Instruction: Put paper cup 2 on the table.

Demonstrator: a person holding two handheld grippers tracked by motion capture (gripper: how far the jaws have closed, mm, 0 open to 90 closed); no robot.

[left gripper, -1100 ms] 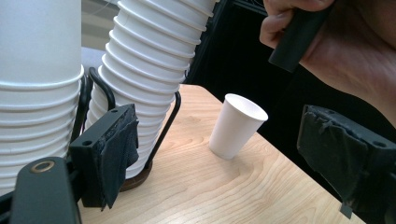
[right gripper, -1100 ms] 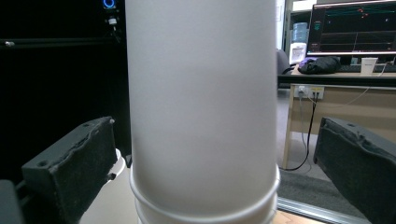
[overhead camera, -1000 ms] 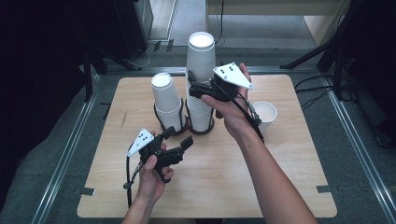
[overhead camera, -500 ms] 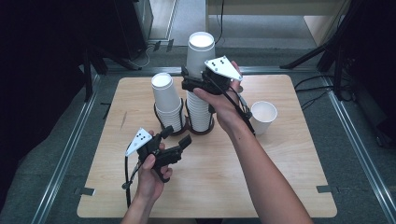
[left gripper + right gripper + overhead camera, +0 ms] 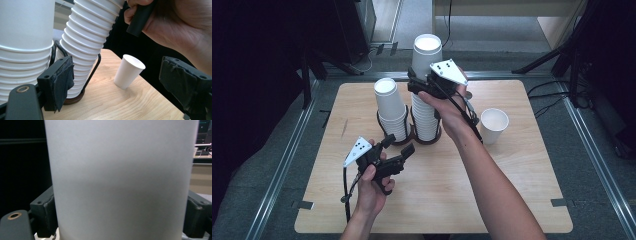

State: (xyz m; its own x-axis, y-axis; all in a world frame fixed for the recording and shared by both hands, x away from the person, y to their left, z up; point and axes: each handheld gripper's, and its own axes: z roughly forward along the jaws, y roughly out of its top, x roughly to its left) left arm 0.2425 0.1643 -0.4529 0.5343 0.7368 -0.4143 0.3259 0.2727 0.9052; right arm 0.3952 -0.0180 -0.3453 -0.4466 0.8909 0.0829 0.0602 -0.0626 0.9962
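I've got my right gripper clamped round the top cup of the taller stack mid-table, left gripper sitting nearer with jaws apart, and a lone cup off right.

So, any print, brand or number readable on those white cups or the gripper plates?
None readable: the tall stack of white paper cups, the shorter stack and the single white paper cup are plain. The grey three-cornered plates show only small dark dots, no characters.
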